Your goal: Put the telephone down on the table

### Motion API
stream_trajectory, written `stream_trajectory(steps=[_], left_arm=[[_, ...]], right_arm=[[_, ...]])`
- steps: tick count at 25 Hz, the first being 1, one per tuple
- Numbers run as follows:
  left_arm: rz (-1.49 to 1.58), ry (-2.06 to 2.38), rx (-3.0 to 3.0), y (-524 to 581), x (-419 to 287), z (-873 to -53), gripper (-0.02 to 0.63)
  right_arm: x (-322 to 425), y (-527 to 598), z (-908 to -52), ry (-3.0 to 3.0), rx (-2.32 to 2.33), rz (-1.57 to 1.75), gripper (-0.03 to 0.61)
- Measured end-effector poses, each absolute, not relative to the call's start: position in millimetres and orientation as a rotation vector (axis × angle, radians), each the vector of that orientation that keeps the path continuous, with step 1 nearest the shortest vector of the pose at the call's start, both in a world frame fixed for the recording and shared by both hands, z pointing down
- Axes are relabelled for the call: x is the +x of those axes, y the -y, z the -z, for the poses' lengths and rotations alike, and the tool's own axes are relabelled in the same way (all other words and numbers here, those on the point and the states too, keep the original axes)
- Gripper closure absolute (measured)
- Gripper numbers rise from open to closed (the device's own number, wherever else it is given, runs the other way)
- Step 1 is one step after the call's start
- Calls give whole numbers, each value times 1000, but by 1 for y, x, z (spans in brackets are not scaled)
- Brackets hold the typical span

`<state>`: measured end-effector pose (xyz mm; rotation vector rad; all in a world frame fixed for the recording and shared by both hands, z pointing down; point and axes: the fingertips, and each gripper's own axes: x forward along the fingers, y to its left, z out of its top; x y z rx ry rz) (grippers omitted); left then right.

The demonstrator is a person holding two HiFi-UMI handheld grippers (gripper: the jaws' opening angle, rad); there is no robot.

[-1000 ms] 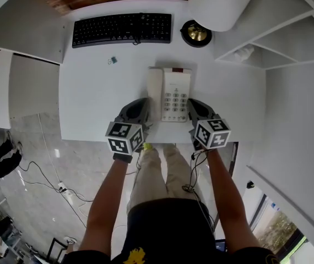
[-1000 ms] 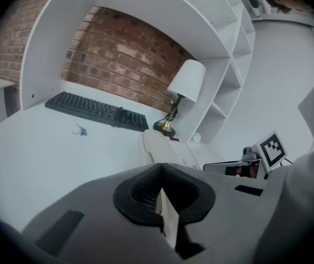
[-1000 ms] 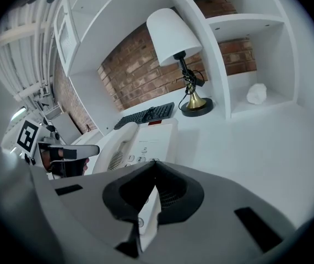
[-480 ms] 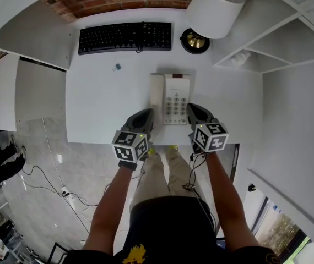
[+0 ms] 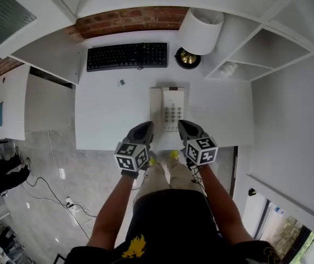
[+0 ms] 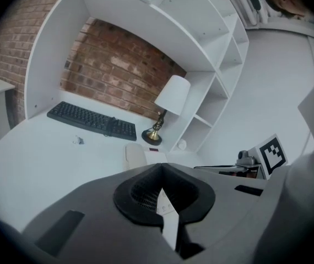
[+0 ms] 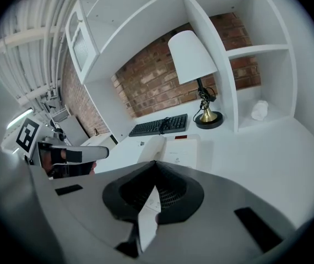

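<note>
The telephone [image 5: 169, 109] lies flat on the white table [image 5: 107, 120], near its front edge, with the handset along its left side and the keypad on the right. Both grippers are held over that front edge, clear of the telephone. The left gripper [image 5: 144, 127] is just off its near left corner and the right gripper [image 5: 184, 126] just off its near right. In each gripper view the jaws are pressed together with nothing between them. Further back on the table are a black keyboard [image 5: 127, 56], a small clip [image 5: 121, 83] and a white-shaded lamp [image 5: 200, 31], in front of a brick wall [image 5: 129, 20].
</note>
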<state>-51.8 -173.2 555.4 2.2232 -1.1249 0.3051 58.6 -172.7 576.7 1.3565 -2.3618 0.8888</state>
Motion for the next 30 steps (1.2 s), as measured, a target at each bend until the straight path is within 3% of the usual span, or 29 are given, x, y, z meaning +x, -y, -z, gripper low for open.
stream_trajectory(steps=[30], left_arm=[[-202, 1156, 2477, 215, -61, -417, 597]], right_arm=[[50, 220, -420, 2569, 1456, -528, 581]])
